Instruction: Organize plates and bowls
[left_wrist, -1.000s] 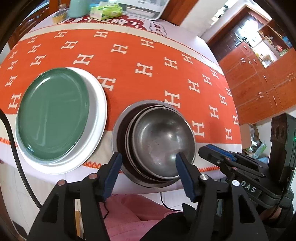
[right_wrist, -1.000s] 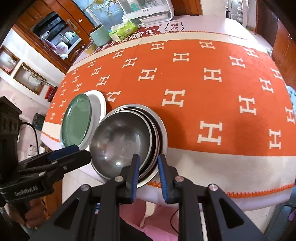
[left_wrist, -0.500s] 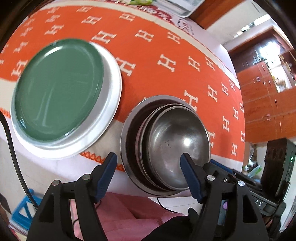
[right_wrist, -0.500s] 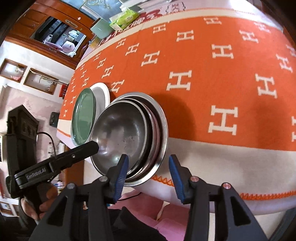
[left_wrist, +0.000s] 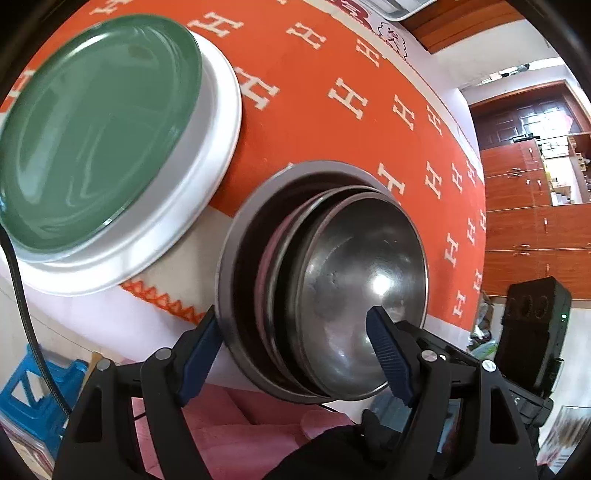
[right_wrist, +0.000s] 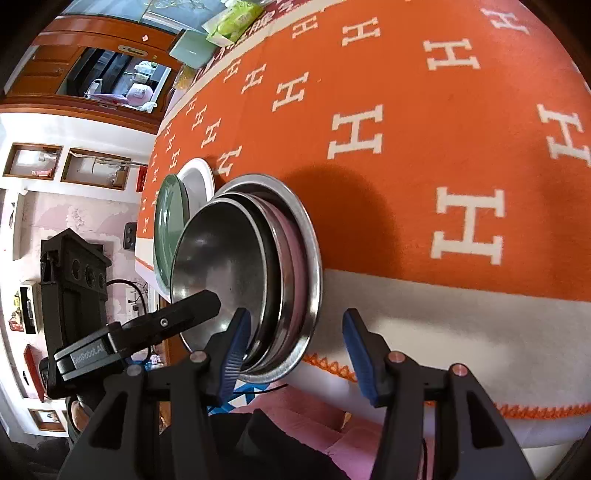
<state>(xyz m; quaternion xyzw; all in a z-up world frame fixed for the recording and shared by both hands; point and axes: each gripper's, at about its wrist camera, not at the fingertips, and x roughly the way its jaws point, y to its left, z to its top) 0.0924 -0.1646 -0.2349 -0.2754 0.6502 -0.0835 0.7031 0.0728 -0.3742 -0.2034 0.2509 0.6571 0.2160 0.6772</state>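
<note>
A stack of nested steel bowls (left_wrist: 362, 258) sits at the near edge of the table, its widest bowl (left_wrist: 236, 229) at the bottom. To its left a green plate (left_wrist: 92, 129) lies on a white plate (left_wrist: 207, 155). My left gripper (left_wrist: 295, 350) straddles the stack's near rim and its jaws are opening: one finger outside the widest bowl, the other over the innermost bowl. My right gripper (right_wrist: 295, 354) is also opening, with the right-hand rim of the bowls (right_wrist: 310, 240) between its fingers. No pad visibly presses on the steel.
An orange tablecloth (right_wrist: 406, 110) with white H marks covers the table, and its cream border hangs over the near edge. A green tissue pack (right_wrist: 236, 18) and a mint container (right_wrist: 192, 48) stand far back. Wooden cabinets (left_wrist: 535, 221) are at the right, a blue stool (left_wrist: 33, 398) below left.
Both grippers have come down and closer to the bowl stack. The right jaws have spread from nearly shut to wide; the left jaws have widened too. Plates and bowls have not moved.
</note>
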